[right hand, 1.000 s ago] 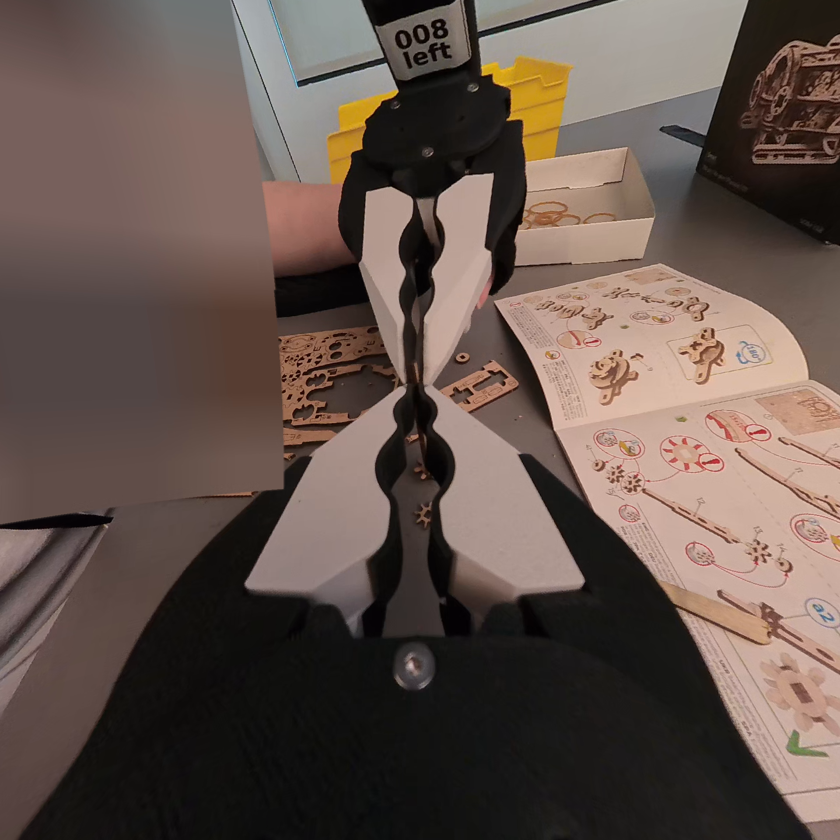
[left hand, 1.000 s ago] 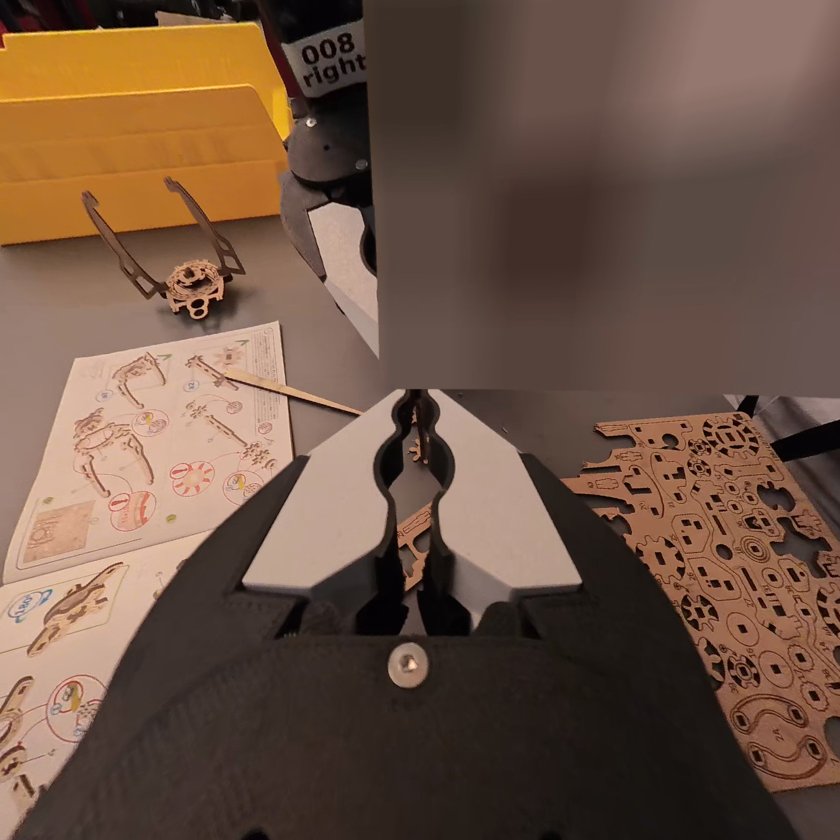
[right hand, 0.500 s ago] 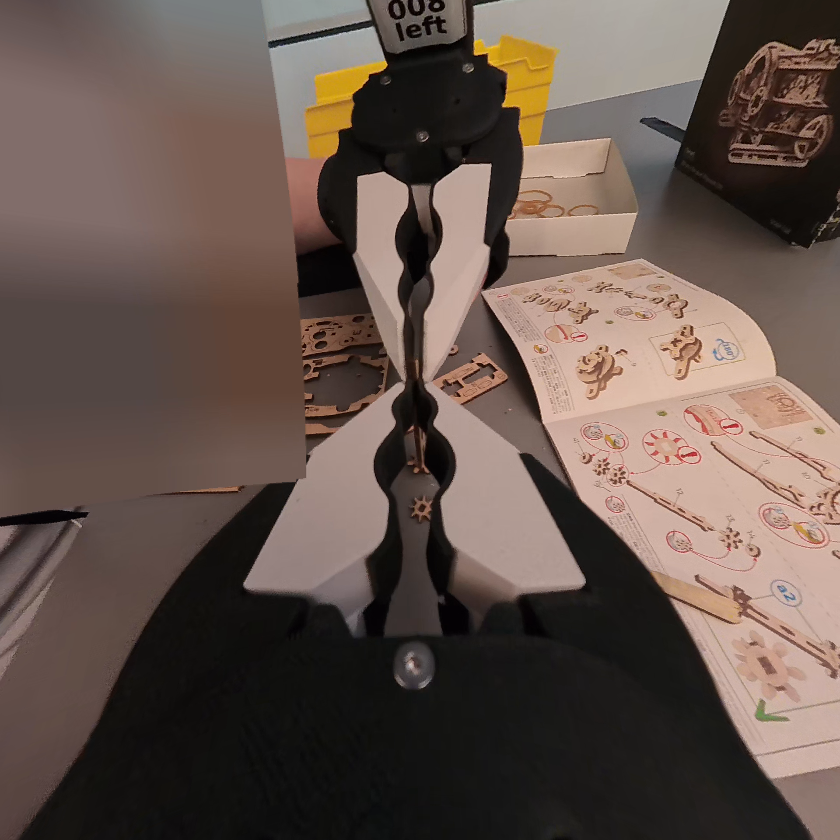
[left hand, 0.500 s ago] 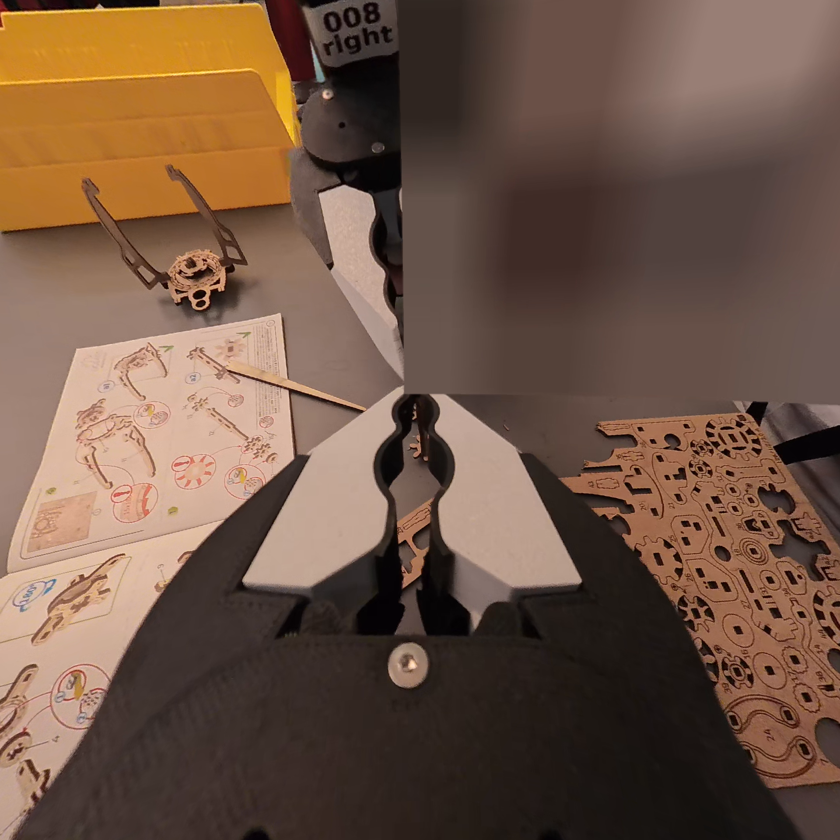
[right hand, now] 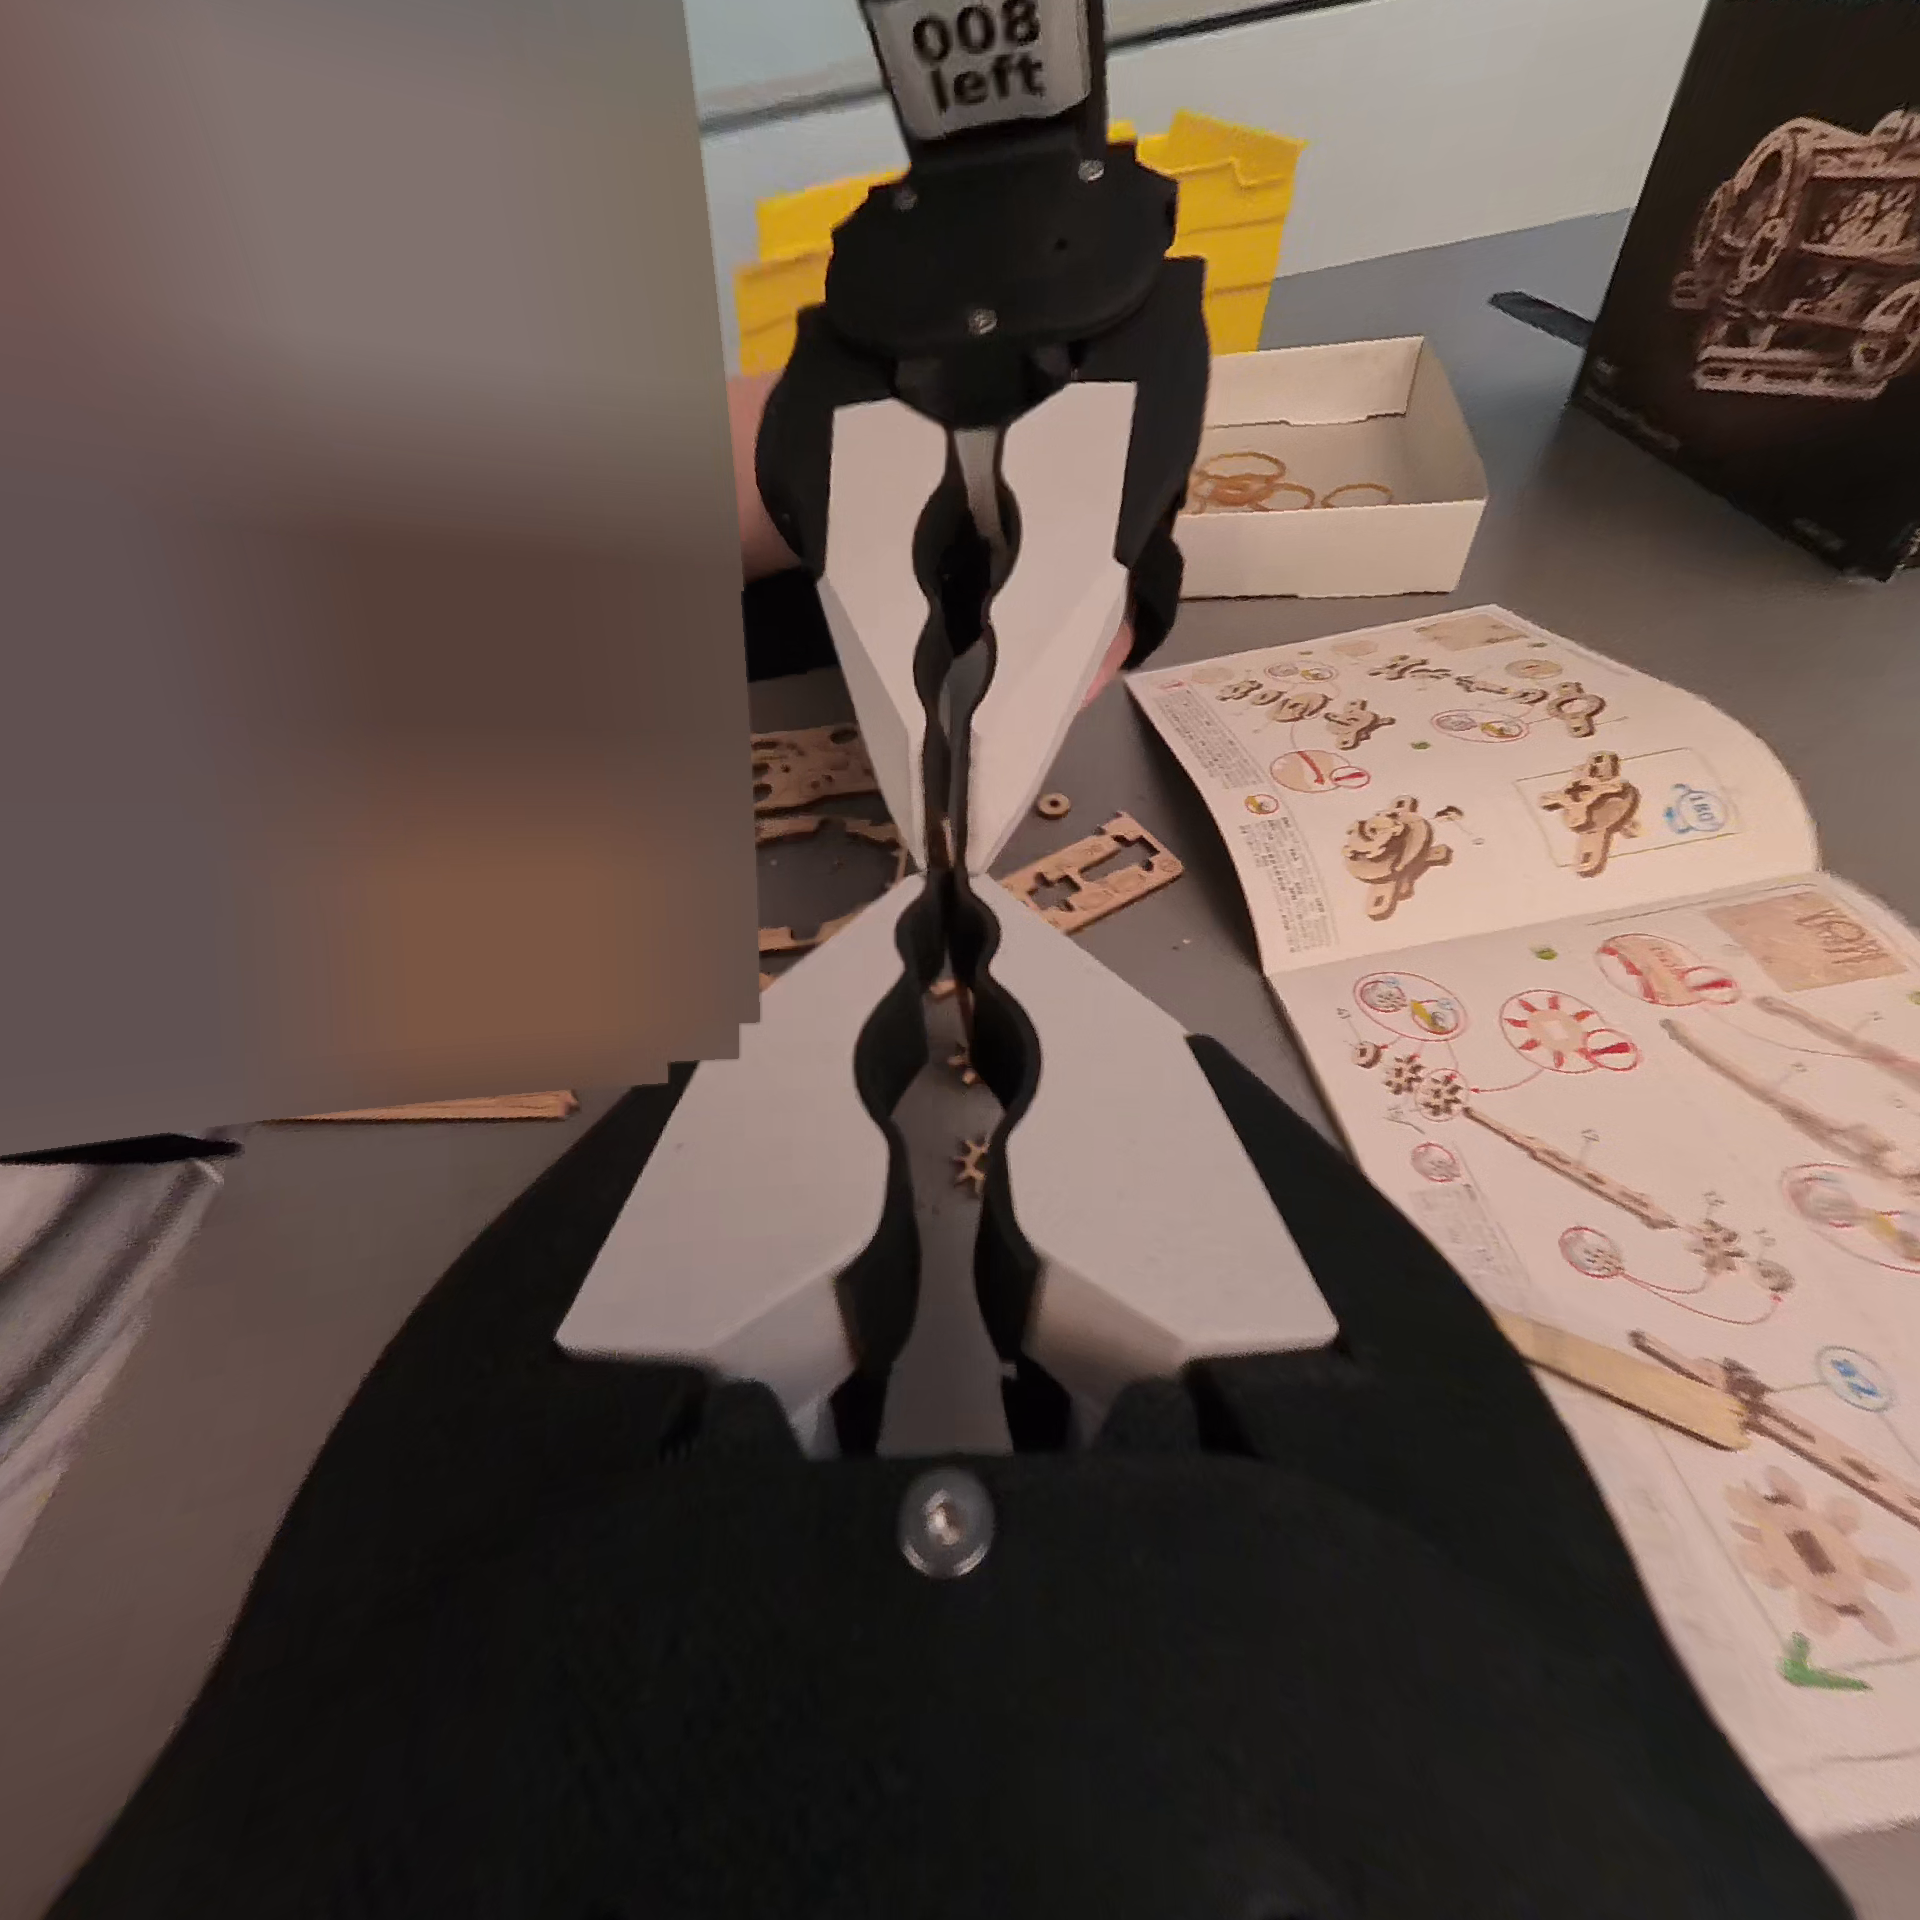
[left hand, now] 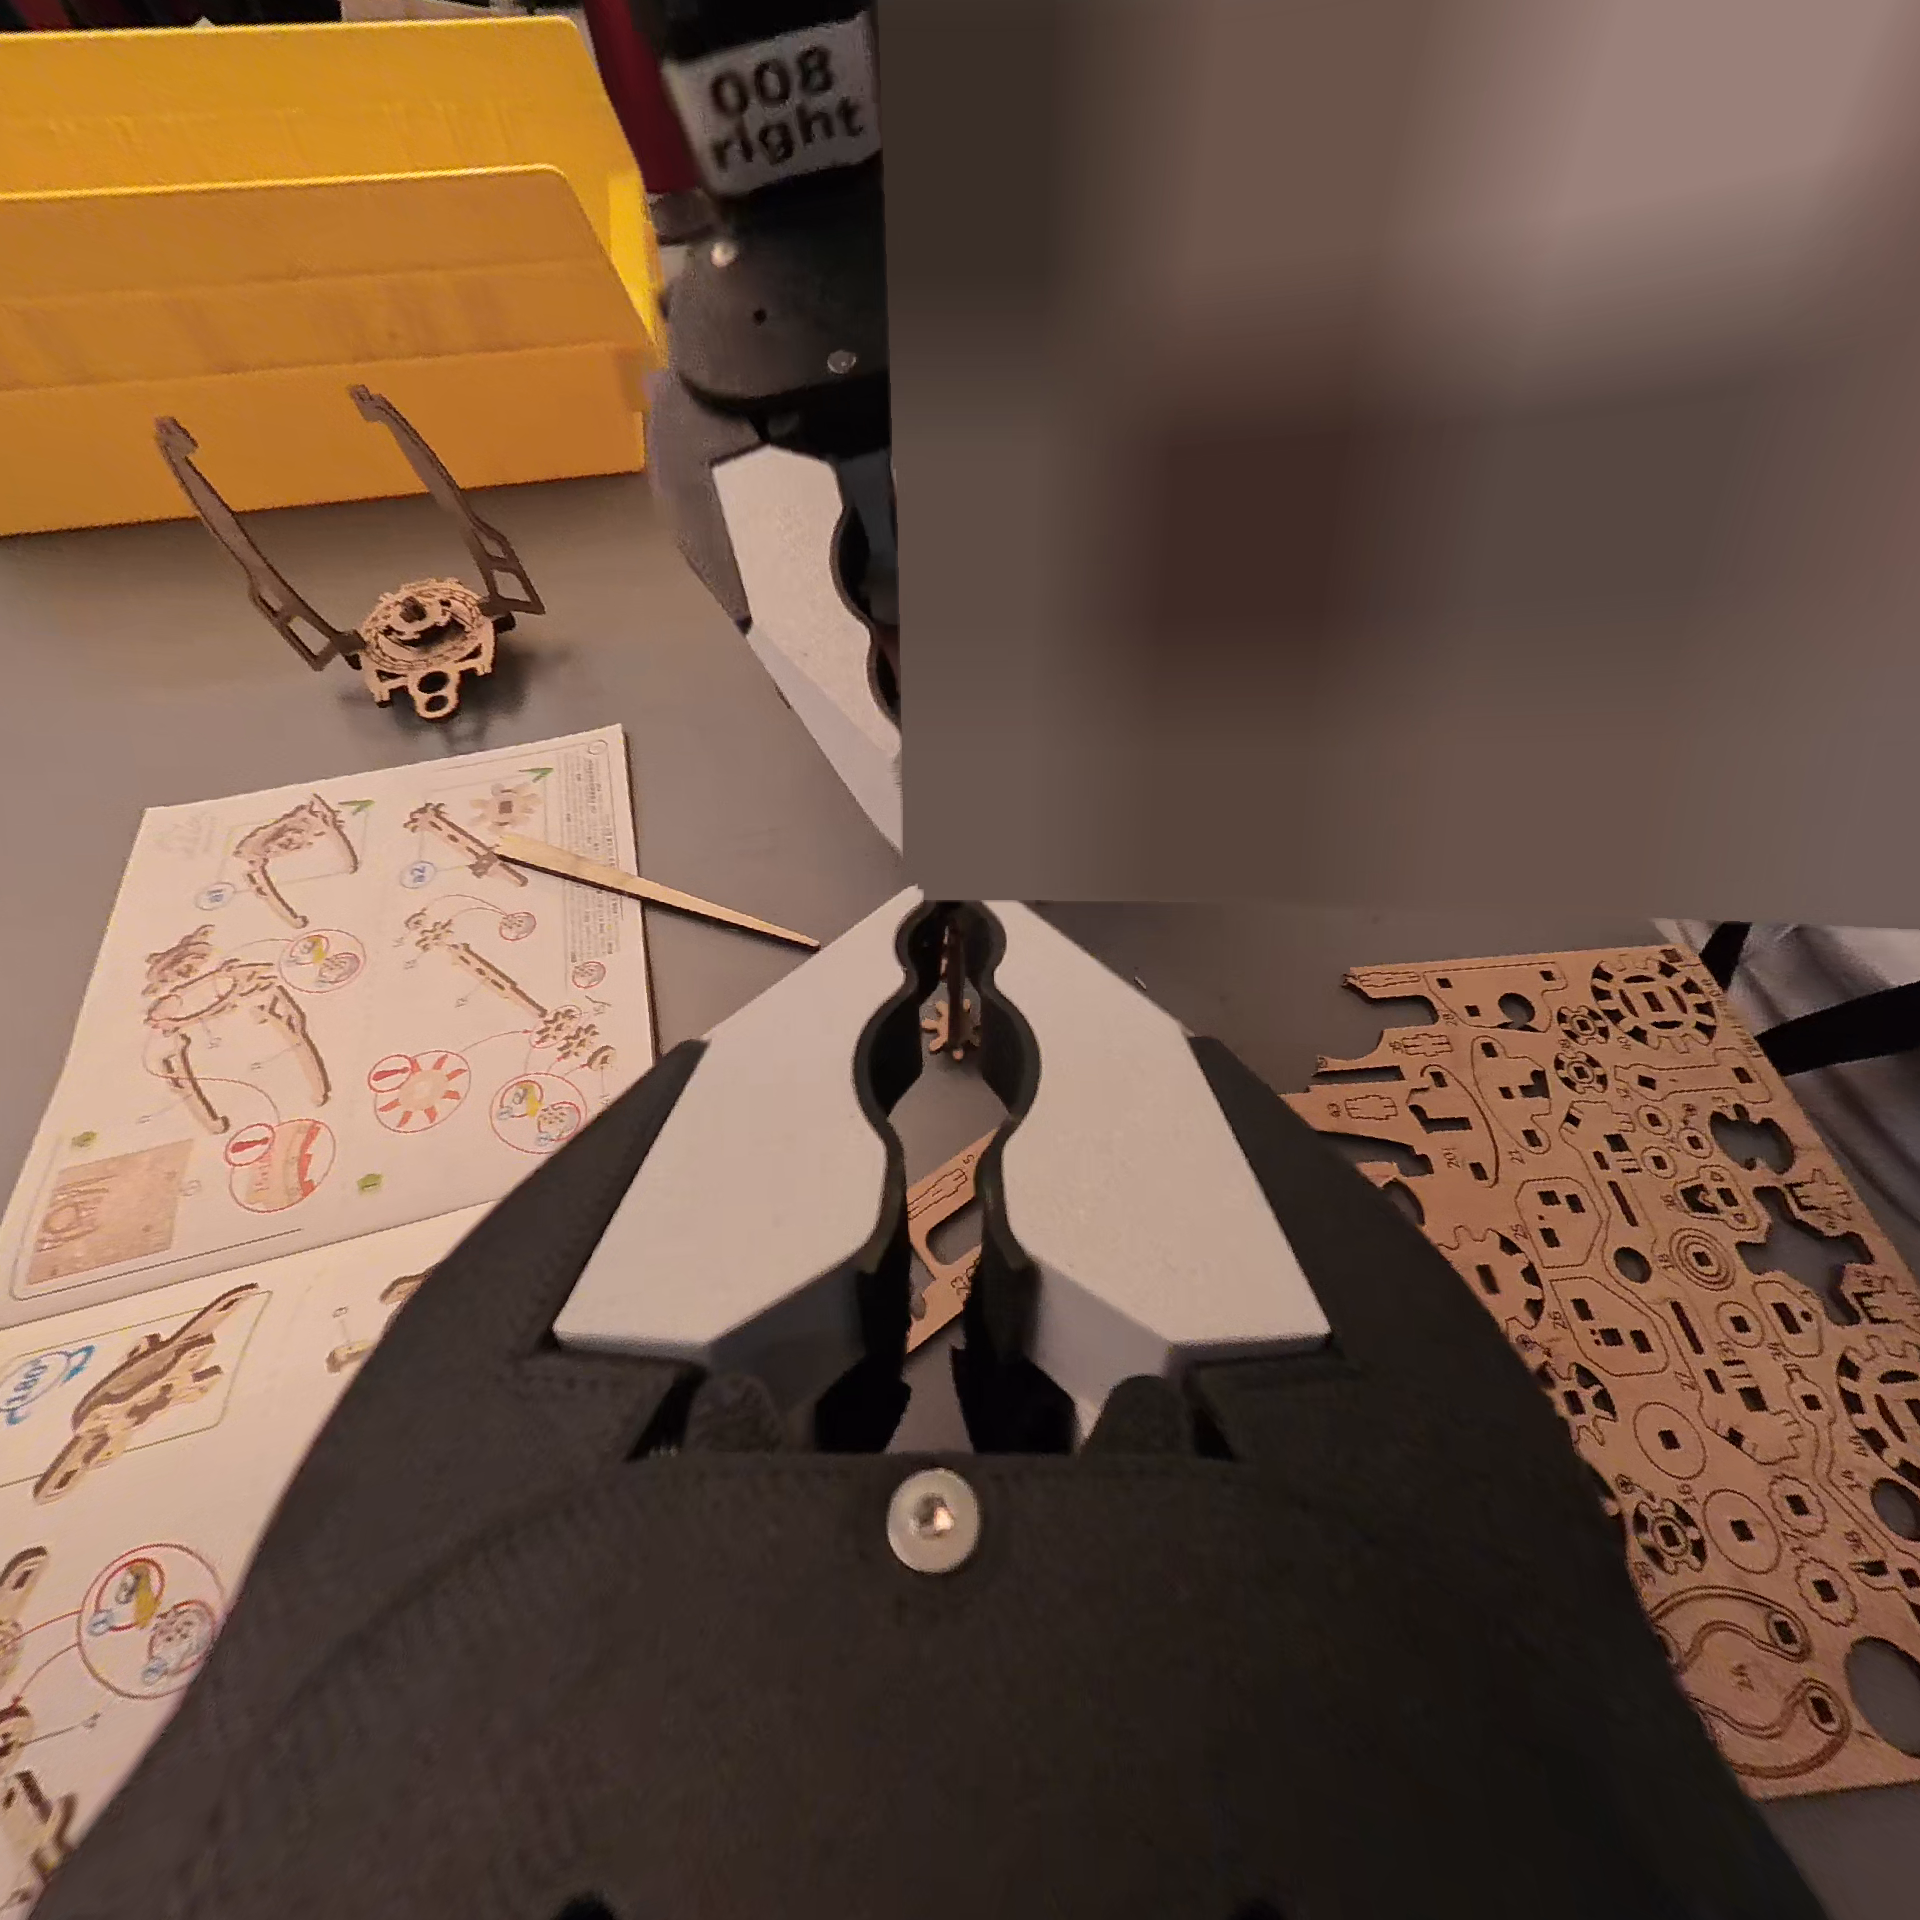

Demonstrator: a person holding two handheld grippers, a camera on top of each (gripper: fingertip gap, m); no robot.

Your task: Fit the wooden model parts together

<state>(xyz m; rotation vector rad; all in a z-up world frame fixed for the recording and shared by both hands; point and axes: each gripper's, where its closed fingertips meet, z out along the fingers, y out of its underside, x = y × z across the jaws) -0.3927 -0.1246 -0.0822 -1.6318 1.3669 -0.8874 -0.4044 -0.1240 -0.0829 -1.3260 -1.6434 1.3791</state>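
My left gripper (left hand: 951, 906) is shut on a thin wooden part with a small gear (left hand: 952, 1023) on it. My right gripper (right hand: 948, 883) is shut on a thin wooden part (right hand: 966, 1003), seen edge on. The two grippers meet tip to tip above the table. The left gripper (right hand: 948, 847) faces me in the right wrist view. The right gripper (left hand: 800, 623) is half hidden by a blur patch in the left wrist view. The joint between the parts is hidden by the fingertips. A small loose gear (right hand: 972, 1166) shows below, between the right fingers.
A partly built wooden assembly (left hand: 421, 639) with two dark arms stands before a yellow bin (left hand: 312, 312). There are also a laser-cut wooden sheet (left hand: 1621, 1309), an open booklet (left hand: 364, 987) (right hand: 1558, 1039), a wooden stick (left hand: 665, 894), a white box (right hand: 1340, 561), a dark product box (right hand: 1787, 260) and a cut-out piece (right hand: 1101, 873). Both grippers' tips are close together, under 4 cm apart. Both grippers' tips are roughly 9 centimetres from the cut-out piece (right hand: 1101, 873).
Both grippers stay shut and tip to tip. The views shift only slightly, so the pair has wobbled a little over the table.
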